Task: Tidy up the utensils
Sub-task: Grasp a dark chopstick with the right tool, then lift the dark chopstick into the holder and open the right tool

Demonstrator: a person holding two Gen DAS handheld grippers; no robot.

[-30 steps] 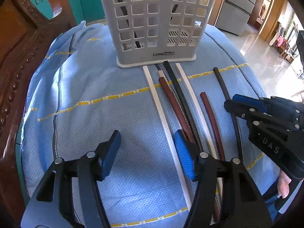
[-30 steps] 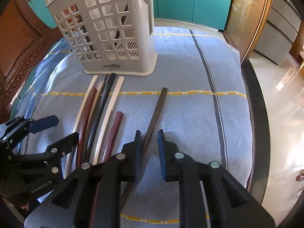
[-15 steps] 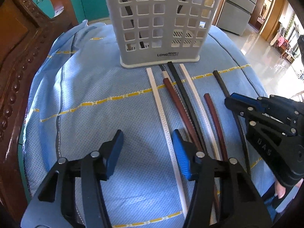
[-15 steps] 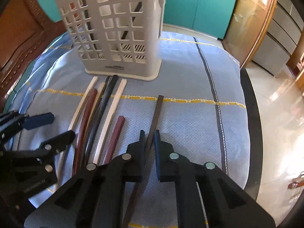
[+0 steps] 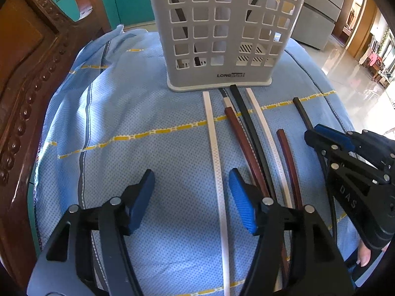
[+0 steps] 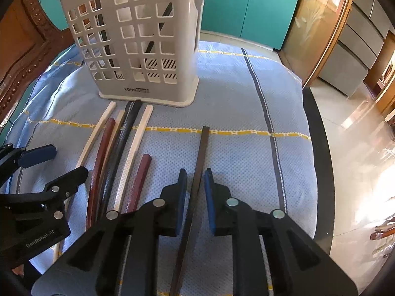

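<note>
A white slotted utensil basket [image 5: 222, 37] stands at the back of the blue cloth, with dark chopsticks leaning inside it. Several chopsticks lie in front of it. My left gripper [image 5: 191, 180] is open and its jaws are opening; a white chopstick [image 5: 214, 143] runs between them, close to the right finger and touched by neither pad. My right gripper [image 6: 195, 174] straddles a dark brown chopstick [image 6: 201, 153]. Its jaws are opening, with thin gaps on both sides of the stick. Each gripper also shows in the other's view: the right gripper [image 5: 312, 134], the left gripper [image 6: 69, 162].
Between the two grippers lie a red-brown chopstick [image 5: 243, 138], a black one [image 5: 249, 125], a second white one [image 5: 265, 128] and a short red-brown one [image 5: 287, 153]. Carved wooden furniture [image 5: 29, 79] borders the left. The table's dark edge [image 6: 318, 148] drops to the floor on the right.
The right jaws pinched in on the dark brown chopstick, then parted a little. The left jaws narrowed briefly and widened again. Both hands have hardly moved.
</note>
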